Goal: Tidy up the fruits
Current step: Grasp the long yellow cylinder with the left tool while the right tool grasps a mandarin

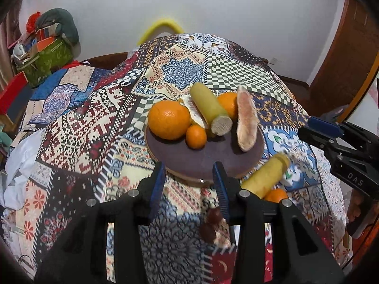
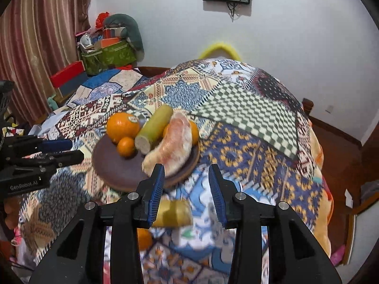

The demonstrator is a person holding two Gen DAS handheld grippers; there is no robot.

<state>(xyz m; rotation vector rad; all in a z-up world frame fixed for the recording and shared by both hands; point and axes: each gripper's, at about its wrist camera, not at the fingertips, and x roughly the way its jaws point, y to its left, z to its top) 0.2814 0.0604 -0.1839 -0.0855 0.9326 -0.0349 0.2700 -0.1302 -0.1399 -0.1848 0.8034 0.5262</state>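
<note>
Mid-frame, the plate (image 1: 203,161) already holds oranges, a cane piece and a pomelo segment, while both released, empty grippers (image 1: 189,179) (image 2: 187,184) leave another cane piece (image 1: 265,175) and orange (image 1: 276,195) at lower right on the cloth.

Even indoor light, fisheye-bent edges, blurred foreground cloth

We see a matt, dark brown plate (image 1: 208,158) with a paler wooden-looking rim, resting on a soft printed patchwork cloth (image 1: 78,127). The large orange (image 1: 168,120) has a glossy, dimpled peel, the peeled pomelo segment (image 1: 246,120) looks dry and fibrous, and the cane piece (image 1: 209,108) has a smooth waxy skin and a rough cut end. Both grippers are matt black plastic with ribbed blue pads (image 2: 156,194) and shiny metal screws.
</note>
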